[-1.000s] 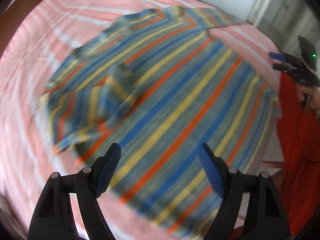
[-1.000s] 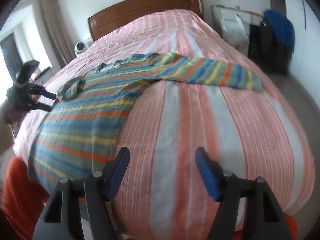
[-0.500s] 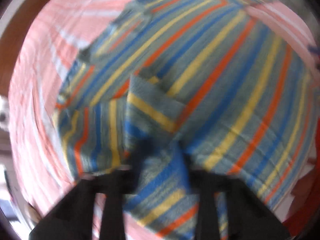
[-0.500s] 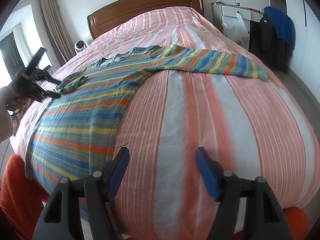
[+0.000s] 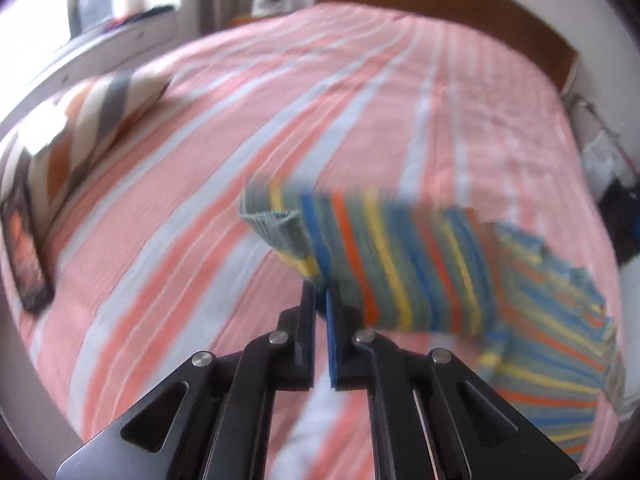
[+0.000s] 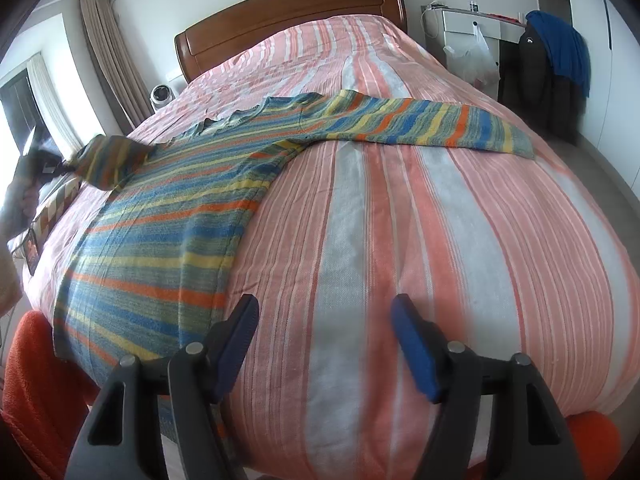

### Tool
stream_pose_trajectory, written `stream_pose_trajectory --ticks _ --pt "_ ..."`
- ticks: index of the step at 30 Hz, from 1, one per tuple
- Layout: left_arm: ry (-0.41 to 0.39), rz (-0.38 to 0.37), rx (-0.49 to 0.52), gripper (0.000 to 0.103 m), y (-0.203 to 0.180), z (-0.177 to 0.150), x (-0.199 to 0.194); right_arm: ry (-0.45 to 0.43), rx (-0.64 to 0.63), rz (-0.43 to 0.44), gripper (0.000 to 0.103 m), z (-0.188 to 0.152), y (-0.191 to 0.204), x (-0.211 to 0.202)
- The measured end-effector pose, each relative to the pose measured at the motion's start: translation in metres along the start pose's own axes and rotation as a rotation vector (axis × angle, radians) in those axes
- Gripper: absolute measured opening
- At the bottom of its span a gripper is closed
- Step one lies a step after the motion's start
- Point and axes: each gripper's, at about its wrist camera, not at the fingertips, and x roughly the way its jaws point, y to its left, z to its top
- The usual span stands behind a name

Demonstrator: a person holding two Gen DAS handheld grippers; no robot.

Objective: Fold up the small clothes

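Note:
A striped sweater (image 6: 168, 216) in blue, yellow, orange and grey lies on the pink striped bed (image 6: 400, 240), its far sleeve (image 6: 420, 124) stretched out to the right. My left gripper (image 5: 320, 292) is shut on the near sleeve (image 5: 380, 252) and holds it lifted and pulled out over the bed. In the right wrist view the left gripper (image 6: 60, 166) shows at the left edge with that sleeve (image 6: 108, 160). My right gripper (image 6: 324, 344) is open and empty above the bed's near edge, right of the sweater's hem.
A wooden headboard (image 6: 288, 12) stands at the far end. A striped pillow (image 5: 80, 116) and a dark framed thing (image 5: 28, 248) lie at the bed's left edge. A white dresser (image 6: 472, 36) and hanging clothes (image 6: 556, 60) stand at the right. Orange cloth (image 6: 36, 380) is below left.
My left gripper came down on the folded near sleeve, shut on it and pulled it up and outward to the left. My right gripper stayed open and nearly still.

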Motion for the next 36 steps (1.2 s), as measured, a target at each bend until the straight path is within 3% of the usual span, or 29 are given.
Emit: stream_pose_trajectory --ticks 4,5,6,8,10,14,16,17,18,19,20,21,24,28,36 --pt "0.088 -0.062 -0.101 0.008 0.026 -0.027 0.023 0.006 -0.011 -0.010 0.071 0.000 0.002 0.002" --pt "0.095 -0.081 -0.115 0.021 0.033 -0.028 0.026 0.007 -0.016 -0.013 0.072 0.000 0.003 0.002" --pt "0.103 -0.115 -0.136 0.043 0.037 -0.033 0.029 0.007 -0.019 -0.015 0.072 0.000 0.004 0.002" --pt "0.083 -0.145 -0.170 0.069 0.044 -0.037 0.027 0.009 -0.023 -0.019 0.072 0.000 0.005 0.003" --pt "0.051 -0.143 -0.192 0.073 0.055 -0.035 0.026 0.008 -0.023 -0.021 0.072 -0.001 0.005 0.003" --pt "0.070 -0.101 -0.207 0.073 0.060 -0.021 0.047 0.015 -0.034 -0.028 0.074 -0.001 0.007 0.005" --pt "0.056 -0.084 -0.188 0.066 0.053 -0.015 0.055 0.018 -0.046 -0.038 0.075 -0.002 0.009 0.006" --pt "0.061 -0.089 -0.168 0.044 0.047 -0.012 0.059 0.019 -0.050 -0.042 0.075 -0.002 0.010 0.007" --pt "0.082 -0.079 -0.131 0.012 0.038 -0.009 0.065 0.020 -0.054 -0.046 0.076 -0.002 0.011 0.007" --pt "0.098 -0.021 -0.074 0.007 0.028 -0.008 0.070 0.020 -0.057 -0.050 0.076 -0.003 0.012 0.007" --pt "0.095 0.021 -0.038 0.007 0.022 -0.008 0.071 0.021 -0.058 -0.051 0.076 -0.003 0.012 0.007" --pt "0.078 0.118 0.022 0.006 0.010 -0.008 0.071 0.021 -0.058 -0.051 0.076 -0.003 0.012 0.007" --pt "0.052 0.243 0.052 0.005 0.007 -0.009 0.070 0.022 -0.054 -0.048 0.076 -0.003 0.012 0.006" --pt "0.068 0.238 -0.029 0.005 0.029 -0.008 0.074 0.023 -0.058 -0.057 0.076 -0.004 0.013 0.007" --pt "0.058 0.249 -0.041 0.005 0.032 -0.013 0.073 0.023 -0.061 -0.061 0.076 -0.004 0.014 0.007"
